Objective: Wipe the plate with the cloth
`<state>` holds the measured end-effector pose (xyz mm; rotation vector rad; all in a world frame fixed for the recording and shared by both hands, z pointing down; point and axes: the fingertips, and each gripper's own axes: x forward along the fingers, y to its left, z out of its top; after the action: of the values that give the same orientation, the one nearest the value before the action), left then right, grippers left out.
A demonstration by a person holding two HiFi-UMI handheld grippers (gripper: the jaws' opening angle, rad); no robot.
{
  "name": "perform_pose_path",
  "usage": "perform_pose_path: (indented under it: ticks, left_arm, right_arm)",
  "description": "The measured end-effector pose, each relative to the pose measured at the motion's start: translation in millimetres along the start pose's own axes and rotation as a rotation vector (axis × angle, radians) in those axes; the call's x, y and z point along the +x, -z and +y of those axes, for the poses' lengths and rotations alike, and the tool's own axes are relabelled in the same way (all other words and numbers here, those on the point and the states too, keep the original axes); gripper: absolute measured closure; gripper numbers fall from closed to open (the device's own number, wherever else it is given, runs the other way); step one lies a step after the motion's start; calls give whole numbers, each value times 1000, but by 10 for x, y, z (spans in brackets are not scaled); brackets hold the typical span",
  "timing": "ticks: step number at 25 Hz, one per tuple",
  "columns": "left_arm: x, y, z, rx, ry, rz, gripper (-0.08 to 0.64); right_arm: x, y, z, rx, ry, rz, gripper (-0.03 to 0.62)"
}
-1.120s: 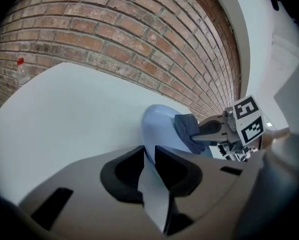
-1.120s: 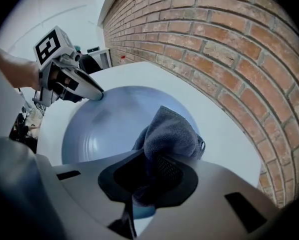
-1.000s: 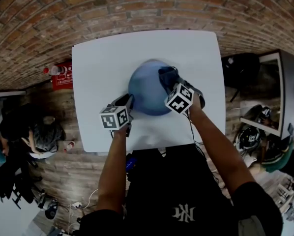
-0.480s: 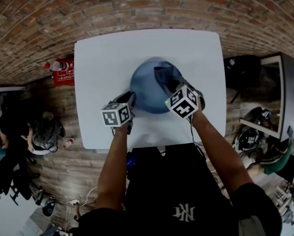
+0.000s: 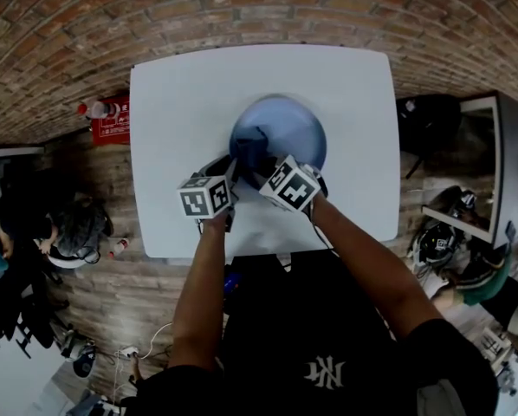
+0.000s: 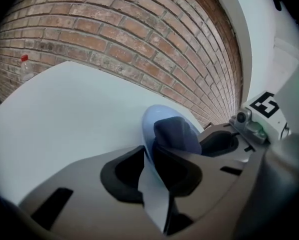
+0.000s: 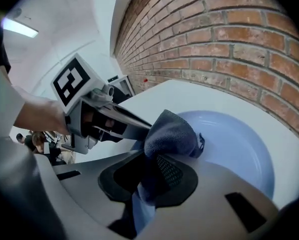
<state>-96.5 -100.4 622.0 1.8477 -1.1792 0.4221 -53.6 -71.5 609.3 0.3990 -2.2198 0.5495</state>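
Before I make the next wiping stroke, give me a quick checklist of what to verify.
1. Hold of the left gripper on the rim of the plate: ok, rim clamped between the jaws.
2. Hold of the right gripper on the cloth: ok.
3. Cloth over the plate's inside: ok, at its near side.
4. Plate lying flat on the table: cannot tell.
5. Room between cloth and left gripper: not ok, they sit right beside each other.

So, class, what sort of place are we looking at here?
Probably an indoor workroom or studio: a bare brick wall, a plain white table bearing one blue plate, and gear strewn over the wooden floor.
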Motion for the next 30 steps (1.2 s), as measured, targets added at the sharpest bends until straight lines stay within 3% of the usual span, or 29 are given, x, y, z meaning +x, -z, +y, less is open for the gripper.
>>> perform_pose_path:
  ticks: [8, 14, 24, 30]
  left_arm:
    - [26, 47, 14, -1, -7, 13, 495]
    - [41, 63, -52, -49, 53, 22, 500]
    - [12, 68, -65, -22, 31, 24, 499]
    - [-16, -2, -31, -16, 12, 17, 499]
  right_arm:
    - [161, 162, 63, -52, 9, 71, 526]
    - [100, 171, 47, -161, 21, 94, 526]
    - [-51, 343, -80, -147, 68, 132, 526]
    - [-247, 473, -370, -131, 123, 152, 526]
